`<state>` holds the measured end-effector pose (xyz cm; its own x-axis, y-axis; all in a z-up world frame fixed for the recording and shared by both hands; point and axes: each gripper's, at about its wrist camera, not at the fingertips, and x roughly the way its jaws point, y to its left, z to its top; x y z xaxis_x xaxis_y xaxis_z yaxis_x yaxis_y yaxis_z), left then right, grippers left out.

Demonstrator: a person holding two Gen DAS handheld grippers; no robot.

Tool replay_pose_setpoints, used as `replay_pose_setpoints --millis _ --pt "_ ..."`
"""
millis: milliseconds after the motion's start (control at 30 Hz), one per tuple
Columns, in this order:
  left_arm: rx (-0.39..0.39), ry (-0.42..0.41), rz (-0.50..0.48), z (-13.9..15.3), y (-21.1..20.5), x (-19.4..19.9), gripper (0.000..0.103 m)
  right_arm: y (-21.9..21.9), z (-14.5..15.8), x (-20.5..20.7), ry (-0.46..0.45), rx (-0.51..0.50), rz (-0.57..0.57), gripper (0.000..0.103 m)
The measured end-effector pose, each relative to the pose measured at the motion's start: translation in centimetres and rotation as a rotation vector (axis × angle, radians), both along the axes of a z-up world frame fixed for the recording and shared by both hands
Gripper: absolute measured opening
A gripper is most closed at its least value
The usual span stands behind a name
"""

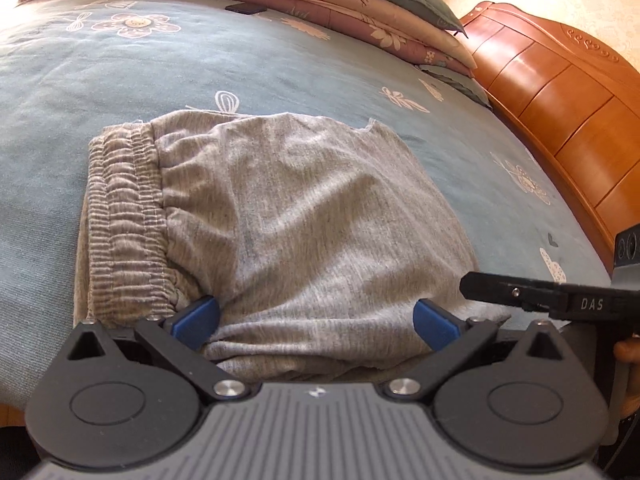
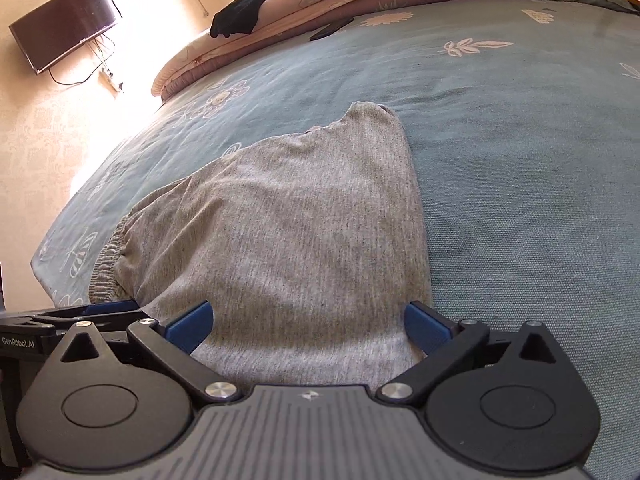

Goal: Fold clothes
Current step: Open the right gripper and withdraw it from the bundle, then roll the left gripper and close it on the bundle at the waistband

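Claws both stand spread wide over the near edge of the grey shorts (image 1: 280, 216). Left claw (image 1: 316, 322) has its blue pads (image 1: 196, 320) apart with cloth lying between them, nothing pinched; its right neighbour's black finger pokes in from the side. Right claw (image 2: 308, 326) is spread as far, cloth under the gap, pads off it. Shorts lie folded flat on the bed (image 1: 100, 92), waistband (image 1: 124, 220) to the left. Beyond lie a folded quilt (image 1: 340, 4), a headboard (image 1: 560, 92) and a wall TV (image 2: 66, 24).
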<state>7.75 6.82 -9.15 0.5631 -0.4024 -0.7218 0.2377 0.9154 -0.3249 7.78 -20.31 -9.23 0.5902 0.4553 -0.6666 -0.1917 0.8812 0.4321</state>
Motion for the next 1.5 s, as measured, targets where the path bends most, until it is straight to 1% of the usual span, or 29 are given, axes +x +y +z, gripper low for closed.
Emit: replay_pose_setpoints --millis 67,100,133,200,267,300,333,400,433,467,500,567,600,667,800,900,967,1067,1133,1267,1333,1400,1500 --pt "0.045 0.015 -0.047 0.6 -0.4 0.2 0.102 -0.3 0.1 0.0 0.002 0.017 0.006 0.103" --pt "0.036 0.022 -0.044 1.4 0.0 0.3 0.102 -0.5 0.2 0.2 0.015 0.029 0.003 0.103" --pt "0.009 0.009 -0.03 2.3 0.6 0.4 0.102 -0.9 0.5 0.2 0.031 0.055 -0.011 0.103" --pt "-0.064 -0.065 0.023 4.4 2.8 0.4 0.102 -1.8 1.1 -0.1 0.041 0.137 -0.034 0.103" --pt "-0.118 -0.115 0.112 5.7 5.4 1.0 0.102 -2.6 2.0 -0.7 0.009 0.19 -0.043 0.103" --pt "-0.138 -0.111 0.157 5.8 6.6 1.5 0.102 -3.0 2.4 -1.0 -0.005 0.211 -0.047 0.103" --pt "-0.16 -0.096 0.208 5.6 8.0 2.0 0.102 -3.2 2.7 -1.2 -0.014 0.208 -0.052 0.103" --pt "-0.212 -0.006 0.311 4.2 10.7 3.4 0.102 -3.4 3.3 -1.6 -0.03 0.185 -0.062 0.103" --pt "-0.237 0.048 0.342 3.2 11.7 3.9 0.102 -3.5 3.6 -1.8 -0.037 0.174 -0.066 0.103" --pt "-0.274 0.107 0.368 2.1 12.7 4.4 0.102 -3.5 3.7 -1.9 -0.038 0.163 -0.07 0.103" --pt "-0.318 0.15 0.378 1.0 13.3 4.5 0.102 -3.6 3.8 -2.1 -0.037 0.154 -0.075 0.103" --pt "-0.387 0.207 0.38 -0.7 14.0 4.8 0.102 -3.7 3.6 -2.2 -0.027 0.143 -0.087 0.103" --pt "-0.392 0.216 0.38 -1.3 14.1 5.0 0.102 -3.8 3.5 -2.3 -0.021 0.138 -0.094 0.103" --pt "-0.418 0.202 0.368 -1.8 14.3 5.3 0.102 -3.9 3.3 -2.3 -0.009 0.13 -0.107 0.103" --pt "-0.518 0.231 0.32 -3.1 14.4 7.2 0.102 -4.0 2.9 -2.2 0.012 0.115 -0.13 0.103" --pt "-0.546 0.222 0.283 -3.4 14.5 8.9 0.102 -4.0 2.9 -2.1 0.019 0.101 -0.139 0.103" --pt "-0.57 0.21 0.282 -3.6 14.8 10.0 0.102 -3.9 3.0 -2.1 0.019 0.09 -0.142 0.103" --pt "-0.63 0.222 0.29 -4.1 15.1 10.6 0.102 -3.5 3.0 -1.8 0.016 0.086 -0.14 0.103" --pt "-0.636 0.233 0.274 -4.1 14.9 10.1 0.102 -3.2 2.9 -1.6 0.022 0.083 -0.137 0.103" --pt "-0.634 0.263 0.222 -4.1 14.1 7.4 0.102 -2.8 2.6 -1.4 0.031 0.076 -0.114 0.103" --pt "-0.626 0.256 0.196 -4.1 13.8 6.8 0.102 -3.0 2.4 -1.3 0.033 0.1 -0.098 0.103" --pt "-0.631 0.26 0.186 -4.0 13.8 7.4 0.102 -3.2 2.2 -0.9 0.039 0.132 -0.093 0.103" --pt "-0.681 0.27 0.203 -4.2 14.1 9.5 0.102 -3.6 2.2 0.0 0.033 0.179 -0.089 0.103"
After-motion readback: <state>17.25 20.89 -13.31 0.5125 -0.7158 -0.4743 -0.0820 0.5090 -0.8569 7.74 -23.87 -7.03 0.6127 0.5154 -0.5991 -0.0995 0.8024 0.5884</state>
